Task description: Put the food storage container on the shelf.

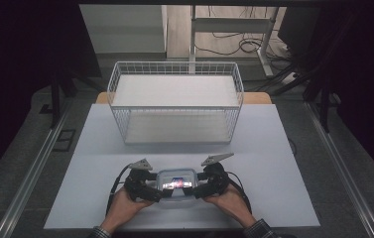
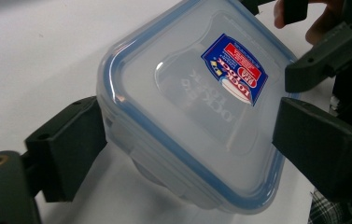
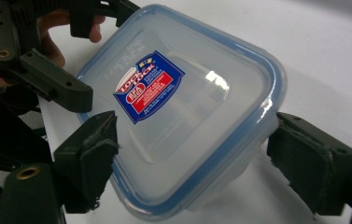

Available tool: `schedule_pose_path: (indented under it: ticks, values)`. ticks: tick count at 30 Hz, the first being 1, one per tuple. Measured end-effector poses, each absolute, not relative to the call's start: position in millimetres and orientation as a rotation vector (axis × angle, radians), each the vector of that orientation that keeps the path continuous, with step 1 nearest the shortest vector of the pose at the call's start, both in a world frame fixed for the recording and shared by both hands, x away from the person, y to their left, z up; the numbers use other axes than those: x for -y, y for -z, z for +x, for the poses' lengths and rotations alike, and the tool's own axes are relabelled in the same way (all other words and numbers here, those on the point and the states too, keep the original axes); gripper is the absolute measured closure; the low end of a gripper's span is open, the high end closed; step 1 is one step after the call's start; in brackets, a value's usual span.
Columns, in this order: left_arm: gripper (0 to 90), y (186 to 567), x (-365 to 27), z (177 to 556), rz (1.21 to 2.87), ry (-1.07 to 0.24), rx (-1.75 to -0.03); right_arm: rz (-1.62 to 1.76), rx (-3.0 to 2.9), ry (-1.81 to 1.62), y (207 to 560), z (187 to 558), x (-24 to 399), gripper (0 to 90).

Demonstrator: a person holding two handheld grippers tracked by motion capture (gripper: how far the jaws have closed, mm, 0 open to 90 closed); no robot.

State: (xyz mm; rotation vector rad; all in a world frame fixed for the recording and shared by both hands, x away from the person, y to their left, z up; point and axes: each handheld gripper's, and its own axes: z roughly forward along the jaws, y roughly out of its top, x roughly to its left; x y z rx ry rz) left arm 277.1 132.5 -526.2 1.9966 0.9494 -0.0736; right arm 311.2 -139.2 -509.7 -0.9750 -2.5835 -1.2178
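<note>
Both grippers meet over a small plastic food box [image 1: 176,184] at the near edge of the white table [image 1: 274,148], right in front of the person. The left gripper [image 1: 147,191] comes at it from one side and the right gripper [image 1: 202,189] from the other, each with its jaws set around opposite edges of the box. In the left gripper view the box [image 2: 192,121] sits tilted between the two black jaws, which touch its walls; in the right gripper view the box [image 3: 187,112] lies likewise between the pads, which rest against its rim. Each gripper looks closed on the box, wide because the box is wide, though how firmly cannot be told.

The box is clear plastic with a blue-rimmed lid [image 3: 257,70] and a red and blue label [image 3: 148,86], and it appears empty, so it should be light. Its walls are stiff but smooth and glossy, likely slippery under hard pads, and thin enough to flex or pop free if squeezed at mid-wall. The better hold would be at the lid rim, where the lip gives the jaws an edge to catch. Beyond it stands a white wire basket [image 1: 117,84], well apart.
</note>
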Motion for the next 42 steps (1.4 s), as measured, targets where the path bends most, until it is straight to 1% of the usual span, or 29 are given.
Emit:
schedule_pose_path:
  ticks: [2, 6, 7, 9, 13, 14, 15, 16, 20, 25, 32, 35, 42]
  values:
    - [15.2, 525.5, -136.7, 274.2, 1.982, 0.075, -0.955, -0.988, 2.553, 1.226, 510.3, 309.3, 142.9, 23.9]
    - [23.4, 526.2, -147.2, 269.4, 1.976, 0.123, -0.942, -1.001, 2.517, 1.253, 510.0, 303.8, 150.7, 33.6]
    - [27.5, 525.5, -149.4, 267.3, 1.971, 0.129, -0.942, -1.004, 2.515, 1.259, 509.2, 302.7, 151.9, 34.3]
    - [38.5, 526.1, -155.6, 263.0, 1.94, 0.155, -0.942, -1.006, 2.528, 1.258, 508.1, 299.5, 153.0, 35.3]
    - [45.6, 528.8, -159.2, 259.8, 1.917, 0.202, -0.944, -1.007, 2.516, 1.258, 508.0, 295.0, 155.2, 38.7]
    - [45.6, 528.8, -160.2, 259.1, 1.913, 0.202, -0.936, -1.023, 2.489, 1.272, 507.8, 293.9, 158.5, 44.3]
    - [49.7, 528.6, -161.5, 257.9, 1.908, 0.205, -0.927, -1.035, 2.42, 1.3, 508.8, 294.5, 165.6, 50.4]
    - [49.7, 528.6, -162.0, 256.8, 1.902, 0.207, -0.923, -1.035, 2.42, 1.3, 508.8, 294.5, 165.6, 50.4]
    - [54.0, 528.8, -163.9, 255.5, 1.88, 0.218, -0.918, -1.022, 2.348, 1.31, 509.4, 294.9, 173.9, 56.1]
    - [56.6, 532.2, -171.5, 262.1, 1.826, 0.282, -0.933, -1.018, 2.332, 1.335, 508.8, 293.4, 173.8, 57.8]
    - [56.9, 530.3, -174.8, 267.9, 1.779, 0.291, -0.949, -1.022, 2.335, 1.36, 506.8, 296.2, 172.2, 58.0]
    - [58.0, 525.5, -177.3, 272.8, 1.734, 0.323, -0.938, -1.043, 2.284, 1.427, 499.6, 299.2, 174.8, 58.9]
    - [58.2, 510.3, -177.8, 277.9, 1.742, 0.297, -0.924, -1.038, 2.273, 1.471, 487.4, 304.5, 175.6, 58.9]
